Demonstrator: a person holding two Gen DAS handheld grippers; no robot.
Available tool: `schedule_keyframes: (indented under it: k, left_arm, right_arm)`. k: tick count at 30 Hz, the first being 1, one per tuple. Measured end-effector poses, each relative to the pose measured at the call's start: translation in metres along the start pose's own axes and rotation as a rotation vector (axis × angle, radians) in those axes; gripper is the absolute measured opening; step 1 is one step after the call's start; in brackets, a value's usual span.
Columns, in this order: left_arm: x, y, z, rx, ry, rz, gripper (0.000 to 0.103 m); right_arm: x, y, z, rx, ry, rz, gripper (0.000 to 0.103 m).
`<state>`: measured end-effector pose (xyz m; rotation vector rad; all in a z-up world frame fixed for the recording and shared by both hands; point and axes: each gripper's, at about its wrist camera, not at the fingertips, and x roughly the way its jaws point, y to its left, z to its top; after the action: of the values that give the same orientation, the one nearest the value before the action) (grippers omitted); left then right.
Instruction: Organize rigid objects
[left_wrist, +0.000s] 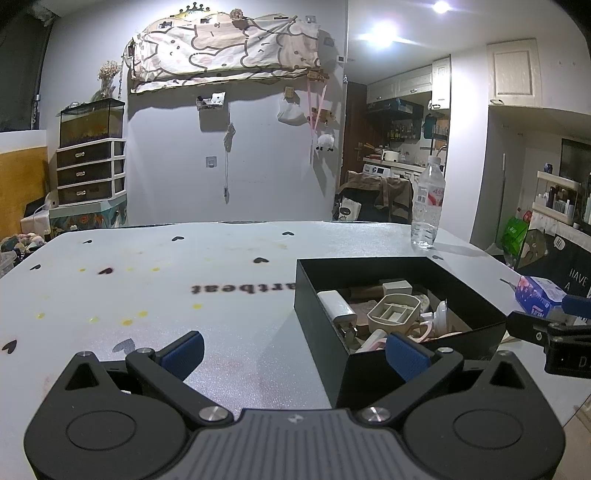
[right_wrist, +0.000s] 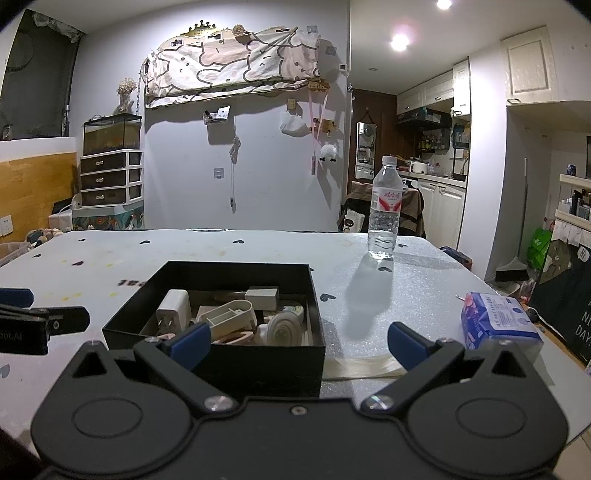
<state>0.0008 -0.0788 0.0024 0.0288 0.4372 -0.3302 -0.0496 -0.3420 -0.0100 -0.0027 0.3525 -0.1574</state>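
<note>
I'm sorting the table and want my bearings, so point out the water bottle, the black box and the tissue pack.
water bottle (right_wrist: 385, 206): right wrist view, on its red and white label.
black box (right_wrist: 258, 363): right wrist view, on its near outer wall.
tissue pack (right_wrist: 496, 319): right wrist view, on its printed top face.

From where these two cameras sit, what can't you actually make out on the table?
- Lower items in the black box: both views, buried under the white charger and beige tray.
- Printed word on the table: left wrist view, its end is behind the box; right wrist view, nearly all hidden.
- Bottle label text: too small.
- Blue tissue pack: left wrist view, partly behind the right gripper.
</note>
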Motion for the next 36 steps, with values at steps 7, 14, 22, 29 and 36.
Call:
schedule_keyframes:
  k: [7, 14, 22, 29, 36]
  left_arm:
    - [-0.0002, 0.0001, 0.0002, 0.001, 0.0, -0.001, 0.103]
    - [-0.0004, -0.0005, 0.0003, 0.001, 0.0, -0.001, 0.103]
    - [-0.0005, -0.0008, 0.0004, 0.001, 0.0, -0.001, 0.103]
    - [-0.0006, -0.001, 0.0003, 0.002, 0.0, -0.001, 0.103]
    - [-0.0022, -0.002, 0.0005, 0.004, -0.002, 0.0, 0.103]
  right_arm:
    - [0.0001, -0.0002, 0.0, 0.001, -0.001, 0.0, 0.103]
    - [-0.0001, -0.0003, 0.0001, 0.0, -0.001, 0.001, 0.103]
    - [-0.0011, -0.0002, 0.0011, 0.001, -0.003, 0.002, 0.103]
    - [-0.0011, -0.0003, 0.0009, 0.002, -0.004, 0.001, 0.103]
    - [-0.0019, 0.0001, 0.0013, 0.004, -0.006, 0.002, 0.103]
